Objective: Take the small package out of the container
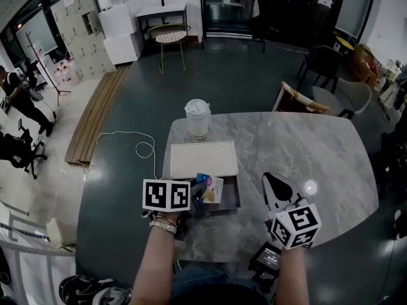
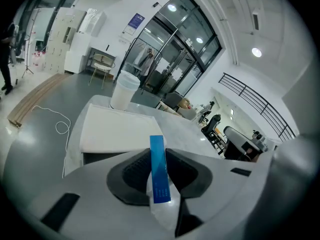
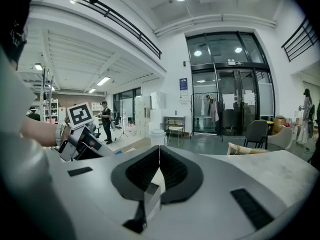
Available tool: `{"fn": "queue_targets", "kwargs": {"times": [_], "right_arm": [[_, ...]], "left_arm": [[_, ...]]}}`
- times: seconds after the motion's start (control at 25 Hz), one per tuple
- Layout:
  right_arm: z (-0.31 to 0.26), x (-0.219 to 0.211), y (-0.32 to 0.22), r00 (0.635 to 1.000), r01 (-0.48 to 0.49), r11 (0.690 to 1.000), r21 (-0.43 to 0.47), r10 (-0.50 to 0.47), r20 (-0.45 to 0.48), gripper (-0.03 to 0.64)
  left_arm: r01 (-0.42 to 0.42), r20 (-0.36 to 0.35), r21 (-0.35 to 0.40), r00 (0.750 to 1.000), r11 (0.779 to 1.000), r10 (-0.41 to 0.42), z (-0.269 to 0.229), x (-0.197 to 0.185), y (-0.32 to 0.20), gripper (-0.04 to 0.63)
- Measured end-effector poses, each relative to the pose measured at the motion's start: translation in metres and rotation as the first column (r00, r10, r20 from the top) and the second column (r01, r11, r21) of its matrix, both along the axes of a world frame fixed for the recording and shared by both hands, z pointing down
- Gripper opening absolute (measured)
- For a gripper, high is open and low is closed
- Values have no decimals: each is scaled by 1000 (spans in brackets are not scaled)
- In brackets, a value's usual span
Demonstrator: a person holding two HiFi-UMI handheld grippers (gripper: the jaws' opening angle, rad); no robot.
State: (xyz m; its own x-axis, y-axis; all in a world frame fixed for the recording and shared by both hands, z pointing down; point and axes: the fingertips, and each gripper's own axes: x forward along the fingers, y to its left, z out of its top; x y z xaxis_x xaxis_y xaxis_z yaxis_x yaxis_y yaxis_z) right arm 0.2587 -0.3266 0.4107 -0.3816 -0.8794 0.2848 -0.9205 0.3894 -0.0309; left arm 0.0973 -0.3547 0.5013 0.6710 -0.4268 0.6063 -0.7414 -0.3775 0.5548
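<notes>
The small package (image 1: 212, 189), white with a blue edge, is pinched between the jaws of my left gripper (image 1: 202, 193), just over the dark open container (image 1: 230, 197) on the marble table (image 1: 305, 151). In the left gripper view the package (image 2: 158, 170) stands on edge between the pads, and my left gripper (image 2: 159, 176) is shut on it. My right gripper (image 1: 271, 179) hovers to the right of the container with its jaws shut on nothing. In the right gripper view its pads meet at the right gripper (image 3: 159, 160), with nothing between them.
A flat white lid (image 1: 203, 159) lies just behind the container, also seen as the lid (image 2: 116, 131). A white lidded cup (image 1: 197, 118) stands behind it, near the table's far edge. A small dark device (image 1: 267, 257) sits at the near edge. A wooden chair (image 1: 299, 100) stands beyond the table.
</notes>
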Motion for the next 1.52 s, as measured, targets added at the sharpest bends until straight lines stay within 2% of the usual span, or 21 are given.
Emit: {"fn": "queue_targets", "kwargs": {"times": [0.24,0.4,0.6,0.76,0.96,1.24,1.44,1.52], "right_arm": [[-12,-23,27,1000,-1,1000,28,1,4,26],[-16,-43,55,1000,-8,999,44,7,17,26],[-20,-66,95,999,-18,998,62,16,36,26],[-18,-80,125,999,-18,998,63,16,28,26],[-22,-101,141,1000,1,999,49,-1,0,26],[-29,-124,129,1000,13,999,50,-12,-20,26],[-44,-132,105,1000,-4,997,82,6,-19,26],[-54,-132,95,1000,-23,994,105,24,-9,26]], "left_arm": [[23,-12,57,1000,998,-23,-18,-31,22,98],[53,-44,116,998,992,-48,-30,-56,44,98],[104,-93,205,992,973,-86,-48,-82,74,98],[154,-149,272,982,950,-117,-59,-101,99,98],[188,-196,300,972,935,-132,-69,-125,114,98],[236,-207,386,964,892,-165,-91,-158,105,98],[290,-242,461,950,839,-196,-118,-186,80,98],[293,-245,481,950,826,-194,-128,-194,69,98]]}}
